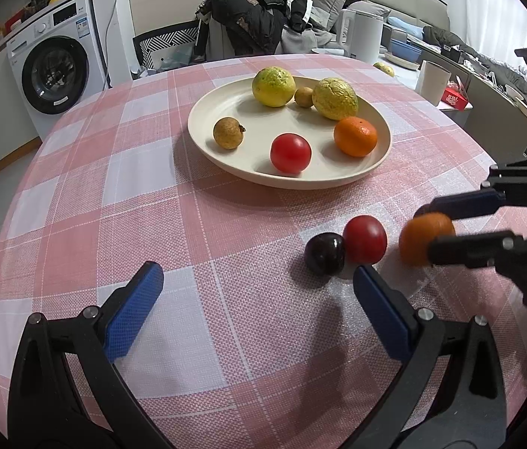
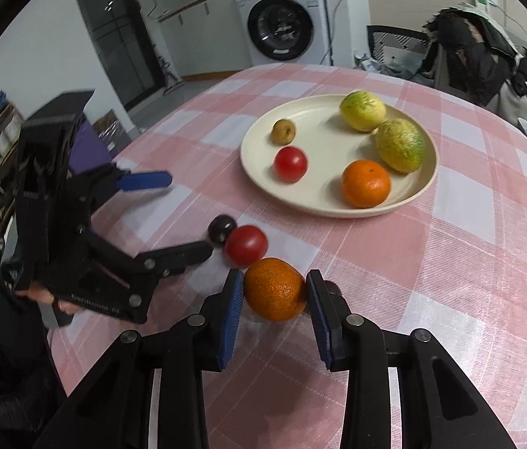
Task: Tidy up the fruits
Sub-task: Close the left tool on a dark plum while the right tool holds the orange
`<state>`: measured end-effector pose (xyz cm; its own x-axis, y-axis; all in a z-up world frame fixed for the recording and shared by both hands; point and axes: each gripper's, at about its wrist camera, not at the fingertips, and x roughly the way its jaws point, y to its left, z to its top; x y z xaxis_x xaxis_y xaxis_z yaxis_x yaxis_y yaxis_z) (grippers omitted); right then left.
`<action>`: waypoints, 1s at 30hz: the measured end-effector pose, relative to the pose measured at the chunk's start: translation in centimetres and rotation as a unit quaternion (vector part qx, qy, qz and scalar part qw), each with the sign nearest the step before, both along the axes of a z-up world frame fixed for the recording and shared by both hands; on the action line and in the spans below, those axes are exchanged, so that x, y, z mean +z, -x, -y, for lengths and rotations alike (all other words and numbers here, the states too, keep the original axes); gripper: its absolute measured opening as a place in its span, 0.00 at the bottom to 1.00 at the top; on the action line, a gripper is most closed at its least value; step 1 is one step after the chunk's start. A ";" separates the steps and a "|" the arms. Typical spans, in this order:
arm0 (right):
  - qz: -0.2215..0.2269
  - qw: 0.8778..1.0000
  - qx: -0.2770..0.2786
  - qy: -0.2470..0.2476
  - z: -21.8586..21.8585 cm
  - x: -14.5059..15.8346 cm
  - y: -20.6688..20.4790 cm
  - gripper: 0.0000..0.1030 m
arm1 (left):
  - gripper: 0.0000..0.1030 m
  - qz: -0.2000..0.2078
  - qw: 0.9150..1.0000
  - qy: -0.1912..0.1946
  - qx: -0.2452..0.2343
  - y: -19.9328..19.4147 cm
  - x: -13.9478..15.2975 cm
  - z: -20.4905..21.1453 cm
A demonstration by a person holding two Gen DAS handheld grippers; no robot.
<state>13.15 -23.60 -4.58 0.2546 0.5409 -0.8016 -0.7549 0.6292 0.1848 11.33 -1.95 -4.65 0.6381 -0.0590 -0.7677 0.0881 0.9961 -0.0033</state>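
A cream plate (image 1: 226,104) (image 2: 323,127) on the pink checked tablecloth holds two yellow-green fruits, two small brown fruits, a red tomato (image 1: 290,152) and an orange (image 1: 355,136). On the cloth lie a dark plum (image 1: 325,253) (image 2: 221,227) and a red tomato (image 1: 364,239) (image 2: 245,245), touching each other. My right gripper (image 2: 274,290) (image 1: 428,230) is shut on a loose orange (image 2: 275,287) (image 1: 422,237) beside that tomato. My left gripper (image 1: 258,280) (image 2: 188,215) is open and empty, its right finger just short of the plum.
A white cup (image 1: 433,81), a white kettle (image 1: 362,35) and dishes stand beyond the table's far right edge. A chair draped with dark clothes (image 1: 248,15) is behind the table. A washing machine (image 1: 55,60) stands to the left.
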 end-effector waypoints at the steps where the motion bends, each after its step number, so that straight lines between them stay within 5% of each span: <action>1: 0.000 1.000 0.003 0.001 0.0 0.0 0.1 0.34 | 0.99 0.000 1.000 0.000 0.000 0.0 0.0 0.0; 9: 0.000 1.000 0.024 0.010 -0.1 -0.1 0.9 0.46 | 0.99 0.000 1.000 0.000 0.000 0.0 0.0 0.0; 30: 0.030 0.995 0.066 0.062 -0.6 -0.3 3.0 0.48 | 0.99 0.000 1.000 0.003 0.000 0.0 0.0 0.0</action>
